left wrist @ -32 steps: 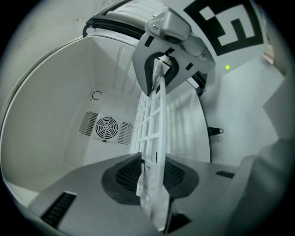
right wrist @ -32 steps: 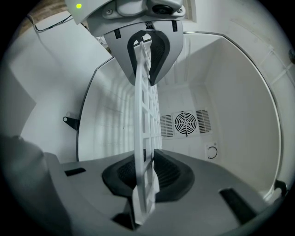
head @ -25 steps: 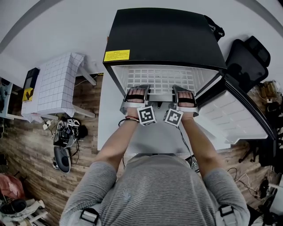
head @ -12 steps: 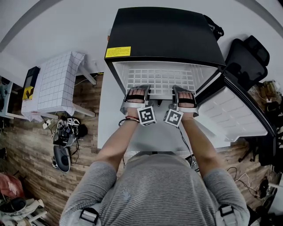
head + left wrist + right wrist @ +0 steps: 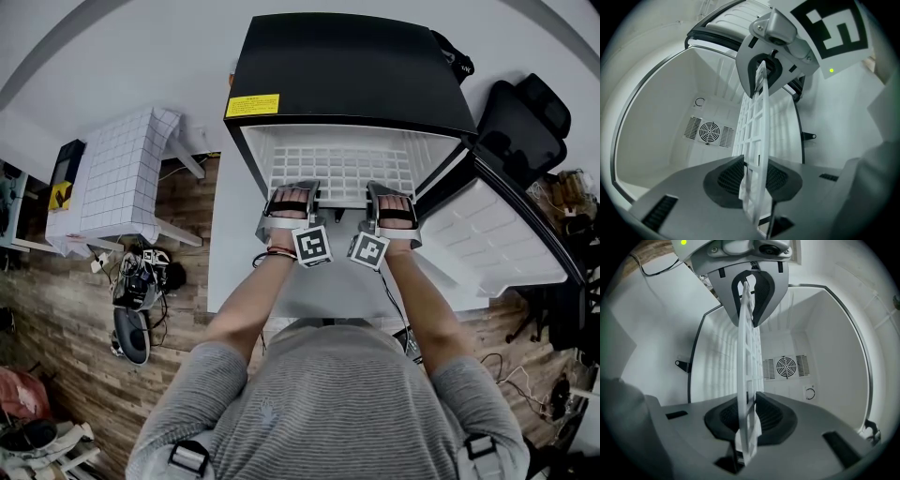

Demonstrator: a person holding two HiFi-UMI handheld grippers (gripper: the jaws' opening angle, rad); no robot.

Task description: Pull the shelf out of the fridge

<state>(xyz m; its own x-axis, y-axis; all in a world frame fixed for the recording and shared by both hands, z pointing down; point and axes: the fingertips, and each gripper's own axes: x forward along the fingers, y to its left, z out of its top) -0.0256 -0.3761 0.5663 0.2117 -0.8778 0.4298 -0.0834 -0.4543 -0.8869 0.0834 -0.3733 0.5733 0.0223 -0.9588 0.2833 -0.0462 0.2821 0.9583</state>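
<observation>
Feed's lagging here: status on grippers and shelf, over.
Left gripper shut on shelf front edge. Right gripper same. Shelf not yet clear of fridge, door open. Nothing in the way.

The shelf [image 5: 342, 169] is further out of the fridge [image 5: 352, 66] than a second ago, and more of its white grid rows show in front of the fridge's top front edge. The left gripper [image 5: 291, 194] and right gripper [image 5: 394, 194], clamped on the shelf's front edge, are further from the fridge's mouth. The fridge's yellow label [image 5: 251, 105] is higher in the head view.
</observation>
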